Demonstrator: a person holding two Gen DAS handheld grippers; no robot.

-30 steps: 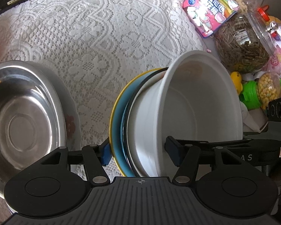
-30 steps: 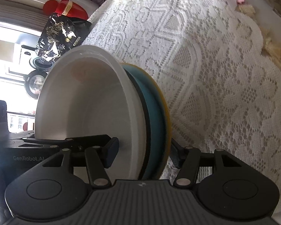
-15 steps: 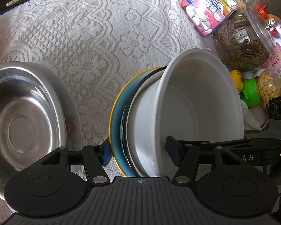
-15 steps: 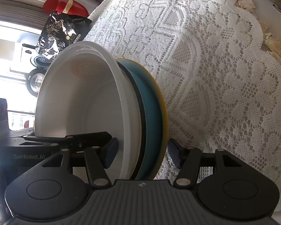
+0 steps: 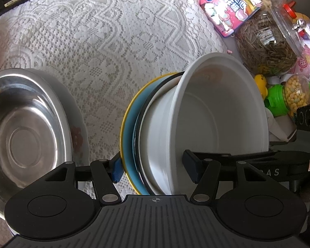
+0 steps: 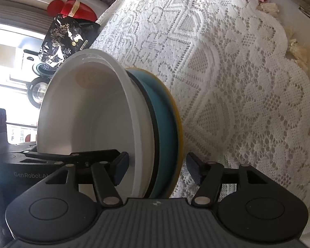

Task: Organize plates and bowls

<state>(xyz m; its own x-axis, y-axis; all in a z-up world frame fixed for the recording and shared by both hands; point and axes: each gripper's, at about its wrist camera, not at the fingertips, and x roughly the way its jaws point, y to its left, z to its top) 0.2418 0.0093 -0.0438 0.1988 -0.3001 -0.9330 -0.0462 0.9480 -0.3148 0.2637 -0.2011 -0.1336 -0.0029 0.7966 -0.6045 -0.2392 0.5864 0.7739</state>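
White bowl: a deep white bowl (image 5: 221, 111) is seen nested in a stack, its opening turned sideways in both wrist views.
Plates: behind the bowl, a dark-rimmed dish (image 5: 143, 111) and a teal plate with a yellow edge (image 5: 128, 124) are stacked against its base.
Position of stack: the stack is held on edge above the lace cloth (image 5: 105, 31); whether its lower edge touches the cloth cannot be told.
Left claw: the left claw (image 5: 153, 168) is spread around the stack's rim, 1 blue pad behind the yellow edge and 1 inside the bowl; the inner pad appears clear of the wall, though the view is poor there.
Right claw: the right claw (image 6: 157, 168) is also spread around the opposite rim; a gap is seen between the outer pad and the plate.
Steel bowl: a steel bowl (image 5: 20, 132) is resting on a flowered plate (image 5: 77, 132) well to the left of the stack.
Counter edge: a seed jar (image 5: 264, 43), a pink sweets packet (image 5: 227, 6) and a green-lidded jar (image 5: 287, 97) are grouped beyond the cloth on the counter.
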